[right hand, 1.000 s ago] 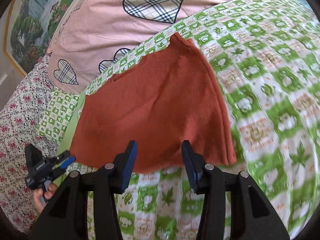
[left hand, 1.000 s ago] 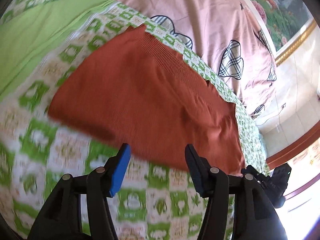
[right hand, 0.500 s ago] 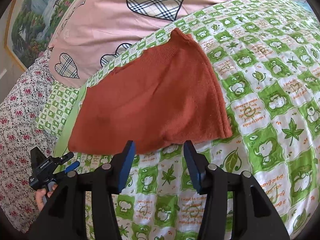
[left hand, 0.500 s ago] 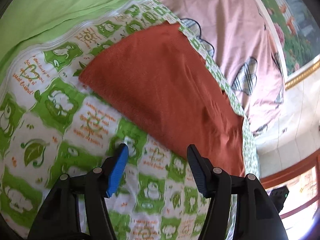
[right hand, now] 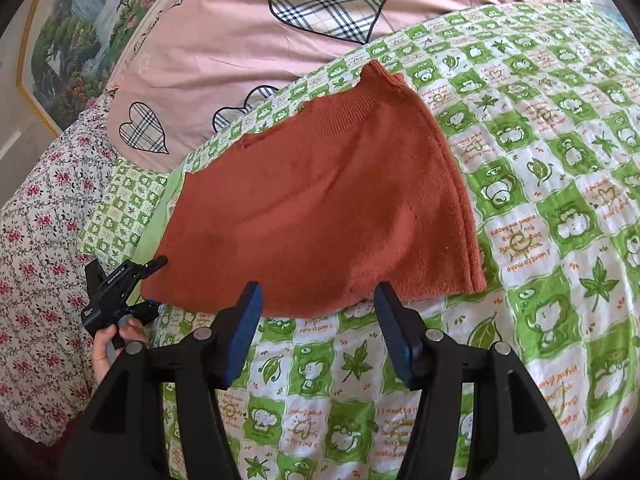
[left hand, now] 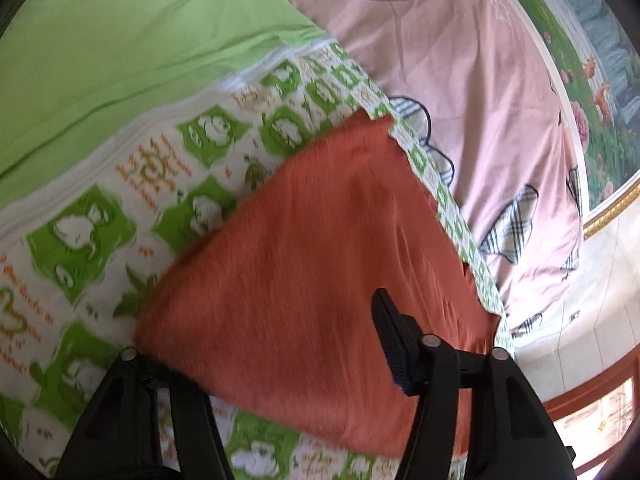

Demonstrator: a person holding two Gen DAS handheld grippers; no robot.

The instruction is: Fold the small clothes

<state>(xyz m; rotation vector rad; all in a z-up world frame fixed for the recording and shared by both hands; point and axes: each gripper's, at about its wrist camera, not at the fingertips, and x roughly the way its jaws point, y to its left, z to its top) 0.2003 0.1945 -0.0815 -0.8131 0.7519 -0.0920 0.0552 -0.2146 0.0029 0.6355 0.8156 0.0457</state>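
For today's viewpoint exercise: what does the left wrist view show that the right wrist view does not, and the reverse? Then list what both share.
Left wrist view only: a plain green sheet and the garment's edge lying between the left gripper's fingers.

Right wrist view only: a floral cloth, the hand holding the left gripper, and the right gripper, open, short of the garment.

Both: the rust-red garment, the green checked bedspread, the pink heart-print quilt and a landscape painting.

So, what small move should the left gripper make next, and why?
Probably close fully on the orange garment: the left gripper has its corner between the jaws, which have just been closing, but no firm pinch shows yet.
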